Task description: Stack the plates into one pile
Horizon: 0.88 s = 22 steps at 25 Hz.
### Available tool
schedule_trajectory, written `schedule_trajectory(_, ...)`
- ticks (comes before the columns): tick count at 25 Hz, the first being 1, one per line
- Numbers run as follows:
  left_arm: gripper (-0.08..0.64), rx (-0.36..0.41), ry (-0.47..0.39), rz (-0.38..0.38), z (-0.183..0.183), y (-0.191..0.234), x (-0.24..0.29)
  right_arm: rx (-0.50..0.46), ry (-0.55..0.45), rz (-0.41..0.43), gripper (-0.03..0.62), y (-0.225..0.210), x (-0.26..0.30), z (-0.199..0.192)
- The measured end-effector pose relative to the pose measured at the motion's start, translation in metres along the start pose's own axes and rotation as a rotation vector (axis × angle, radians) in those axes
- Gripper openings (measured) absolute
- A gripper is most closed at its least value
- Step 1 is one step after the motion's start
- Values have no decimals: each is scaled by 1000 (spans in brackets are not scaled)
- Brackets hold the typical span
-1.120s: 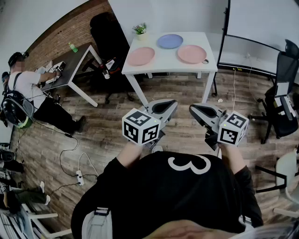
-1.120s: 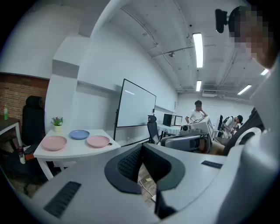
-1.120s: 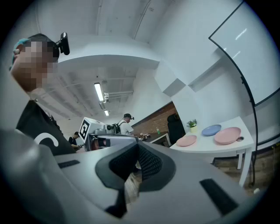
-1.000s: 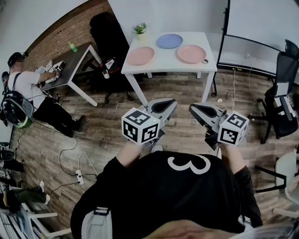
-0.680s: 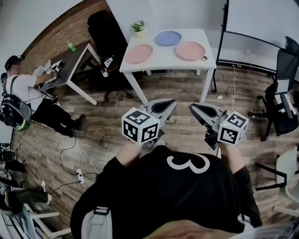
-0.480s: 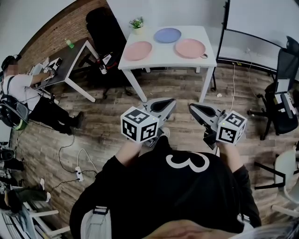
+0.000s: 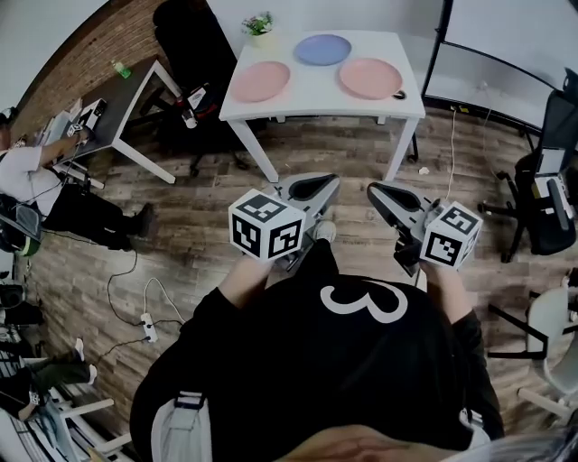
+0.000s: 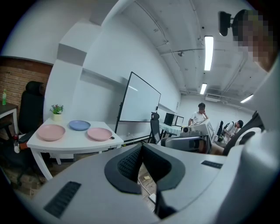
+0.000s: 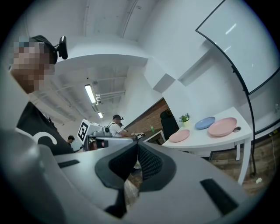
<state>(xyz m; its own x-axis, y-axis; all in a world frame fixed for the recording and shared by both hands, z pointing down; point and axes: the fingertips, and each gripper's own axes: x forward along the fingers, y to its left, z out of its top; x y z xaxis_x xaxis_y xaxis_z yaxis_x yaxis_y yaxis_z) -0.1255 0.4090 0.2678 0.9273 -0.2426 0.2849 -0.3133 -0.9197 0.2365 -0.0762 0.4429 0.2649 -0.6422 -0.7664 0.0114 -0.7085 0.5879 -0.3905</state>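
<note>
Three plates lie apart on a white table [image 7: 312, 97] some way ahead: a pink plate [image 7: 260, 81] at the left, a blue plate [image 7: 323, 50] at the back, and a second pink plate [image 7: 370, 78] at the right. My left gripper [image 7: 320, 186] and right gripper [image 7: 378, 192] are held side by side in front of my body, well short of the table, over the wooden floor. Both are shut with nothing between the jaws. The left gripper view shows the same plates, pink [image 8: 51, 131], blue [image 8: 79, 125] and pink [image 8: 99, 133], far beyond its closed fingertips.
A potted plant [image 7: 258, 24] stands at the table's back left corner. A small dark object [image 7: 398, 94] lies beside the right pink plate. A dark desk with a seated person [image 7: 36, 180] is at the left. Office chairs [image 7: 542, 198] and a whiteboard [image 7: 506, 41] stand at the right. Cables and a power strip [image 7: 144, 320] lie on the floor.
The table with its plates has shifted up in the head view and looks slightly larger. Both grippers keep their place before my body, still shut and empty.
</note>
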Motion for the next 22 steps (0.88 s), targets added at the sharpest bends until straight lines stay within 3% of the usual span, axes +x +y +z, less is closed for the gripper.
schedule_trajectory(8,17,-8,40,-15,15,76,41,55,16,-47,25,-73,55,16)
schedule_trajectory(16,17,-98,59,-11,39,186,76,122,70,-67,25,-148,139,36)
schedule_trajectory(22,17,-170,60,39,62,282,97,148,83,-66,25,-205,208,63)
